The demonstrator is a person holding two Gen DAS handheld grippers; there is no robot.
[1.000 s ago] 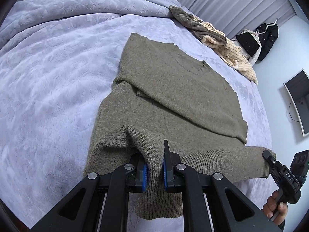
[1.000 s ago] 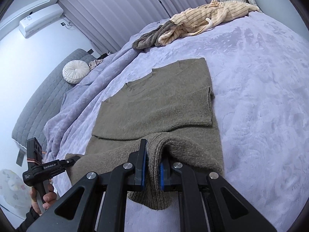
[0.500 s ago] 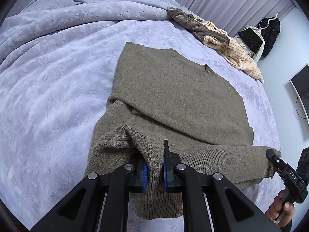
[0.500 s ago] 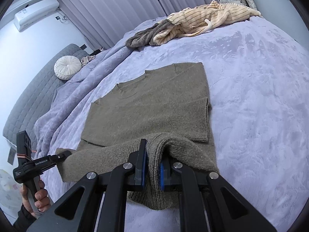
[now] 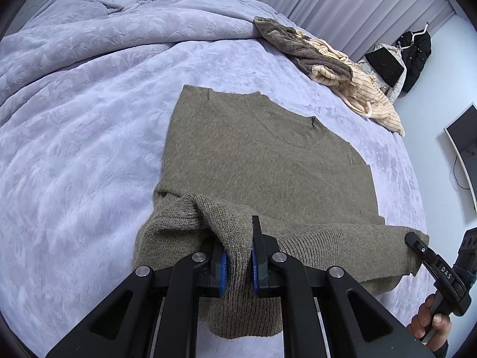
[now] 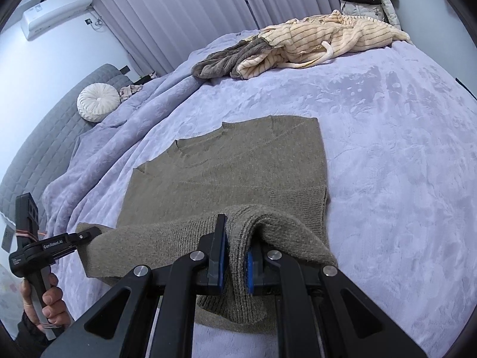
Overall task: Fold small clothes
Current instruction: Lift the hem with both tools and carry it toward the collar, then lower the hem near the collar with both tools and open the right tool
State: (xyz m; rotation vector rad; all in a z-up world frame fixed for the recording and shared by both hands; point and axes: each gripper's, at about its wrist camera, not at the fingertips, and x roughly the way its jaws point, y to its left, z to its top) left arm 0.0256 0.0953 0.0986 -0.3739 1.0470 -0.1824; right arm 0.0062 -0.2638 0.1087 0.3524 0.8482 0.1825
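Observation:
An olive knit sweater (image 5: 262, 161) lies flat on the lavender bed, sleeves folded in, neckline at the far end; it also shows in the right wrist view (image 6: 226, 176). My left gripper (image 5: 238, 261) is shut on the left corner of its ribbed hem, lifted off the bed. My right gripper (image 6: 234, 264) is shut on the right hem corner, also lifted. The hem stretches between them. Each gripper shows in the other's view: the right one (image 5: 417, 246), the left one (image 6: 86, 235).
A pile of striped cream and grey clothes (image 5: 328, 62) lies at the far side of the bed (image 5: 74, 149); it also shows in the right wrist view (image 6: 298, 47). A bunched duvet and a round white cushion (image 6: 97, 103) lie toward the headboard. A monitor (image 5: 462, 146) hangs on the right wall.
Both grippers have carried the lifted hem forward over the sweater body toward the neckline. More of the lower body is now covered, and both stay shut.

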